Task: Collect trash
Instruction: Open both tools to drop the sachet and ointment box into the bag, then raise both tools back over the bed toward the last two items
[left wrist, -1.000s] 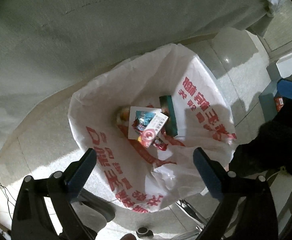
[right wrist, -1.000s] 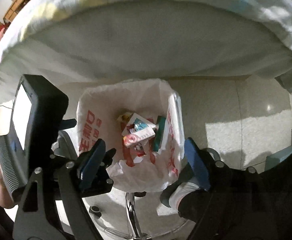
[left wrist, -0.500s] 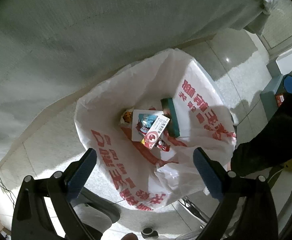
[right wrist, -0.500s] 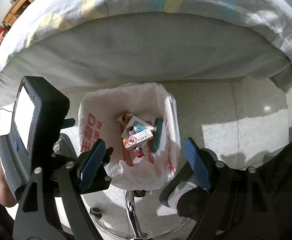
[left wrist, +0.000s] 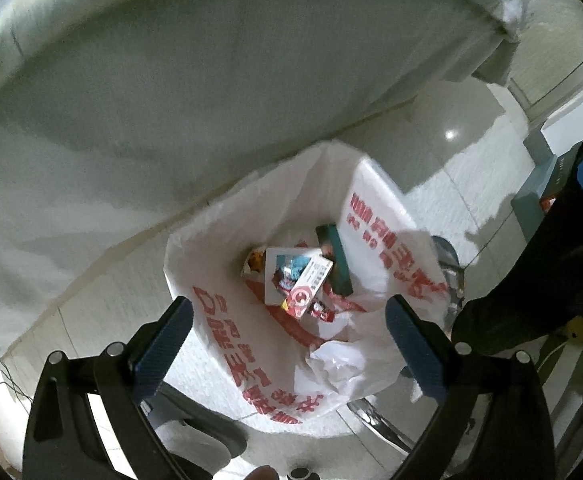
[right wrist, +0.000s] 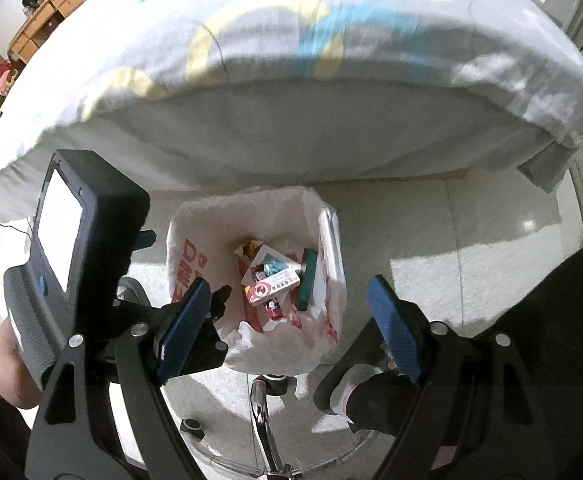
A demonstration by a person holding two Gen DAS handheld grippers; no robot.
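Here, in the left wrist view, the left gripper (left wrist: 287, 330) is hovering wide open and empty above the thin white red-printed plastic trash bag (left wrist: 375, 216) on the floor, holding light cartons. In the right wrist view, the right gripper (right wrist: 291, 320) is gaping too, empty; the bag's floppy, slippery rim (right wrist: 331, 248) is looking best to pinch.

bag liner (left wrist: 219, 280) | red printed characters, upside down, unreadable | cartons' print too small

The left gripper (left wrist: 287, 328) points steeply downward, its two blue-padded fingers spread wide with nothing between them. The right gripper (right wrist: 291, 316) also tilts downward with its jaws wide apart and empty. In the right wrist view the left gripper's black body sits just left of the right gripper's left finger, held by a bare hand (right wrist: 5, 364) at the frame's edge.
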